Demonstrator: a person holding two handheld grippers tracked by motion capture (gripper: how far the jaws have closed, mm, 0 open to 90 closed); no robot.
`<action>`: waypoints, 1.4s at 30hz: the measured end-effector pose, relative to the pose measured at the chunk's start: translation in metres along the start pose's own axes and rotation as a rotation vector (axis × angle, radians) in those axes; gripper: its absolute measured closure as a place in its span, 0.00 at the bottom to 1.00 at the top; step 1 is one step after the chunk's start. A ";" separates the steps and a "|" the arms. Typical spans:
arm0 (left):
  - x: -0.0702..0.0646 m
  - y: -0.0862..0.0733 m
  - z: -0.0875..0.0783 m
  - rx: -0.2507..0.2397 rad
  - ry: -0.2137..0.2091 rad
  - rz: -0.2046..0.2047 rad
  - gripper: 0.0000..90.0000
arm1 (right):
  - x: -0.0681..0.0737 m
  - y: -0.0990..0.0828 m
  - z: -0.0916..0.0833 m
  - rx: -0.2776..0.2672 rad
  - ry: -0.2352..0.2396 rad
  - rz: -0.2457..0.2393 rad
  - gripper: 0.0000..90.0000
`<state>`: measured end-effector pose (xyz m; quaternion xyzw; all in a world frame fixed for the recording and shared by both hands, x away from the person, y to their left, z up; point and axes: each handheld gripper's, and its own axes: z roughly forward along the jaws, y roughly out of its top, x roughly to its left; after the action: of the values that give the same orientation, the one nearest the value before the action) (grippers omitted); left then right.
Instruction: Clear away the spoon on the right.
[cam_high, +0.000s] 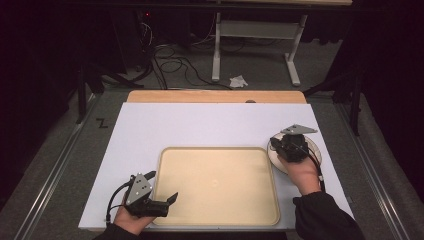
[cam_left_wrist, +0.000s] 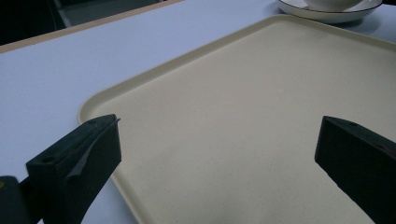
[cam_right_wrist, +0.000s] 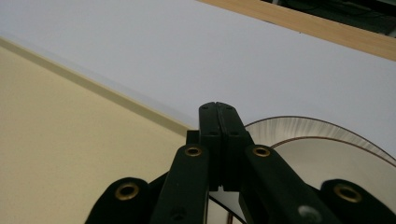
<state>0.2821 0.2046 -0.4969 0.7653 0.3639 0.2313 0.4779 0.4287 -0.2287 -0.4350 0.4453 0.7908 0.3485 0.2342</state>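
My right tongs (cam_right_wrist: 218, 109) sit shut on the plate's (cam_right_wrist: 327, 154) left rim, just right of the tray (cam_high: 272, 200). My left tongs (cam_high: 162, 187) gape empty over the tray's left edge.

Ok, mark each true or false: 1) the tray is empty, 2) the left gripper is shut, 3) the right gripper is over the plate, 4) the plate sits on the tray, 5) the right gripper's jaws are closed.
1) The tray is empty: true.
2) The left gripper is shut: false. Its jaws stand wide apart at the tray's near left corner, nothing between them.
3) The right gripper is over the plate: true.
4) The plate sits on the tray: false. It rests on the white board, just off the tray's far right corner.
5) The right gripper's jaws are closed: true; in the right gripper view they meet, and whether they pinch the rim cannot be told.
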 end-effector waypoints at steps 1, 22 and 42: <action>0.000 0.000 0.000 0.000 0.000 0.000 0.01 | 0.000 -0.002 -0.001 -0.001 0.003 -0.001 1.00; 0.001 -0.001 0.001 0.003 0.009 -0.009 0.01 | -0.004 -0.047 -0.038 -0.103 -0.009 0.000 1.00; 0.001 -0.002 -0.001 0.003 0.015 -0.013 0.01 | 0.010 -0.045 -0.032 -0.112 0.017 -0.025 1.00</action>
<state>0.2818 0.2066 -0.4984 0.7618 0.3729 0.2331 0.4756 0.3774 -0.2469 -0.4494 0.4189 0.7774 0.3929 0.2565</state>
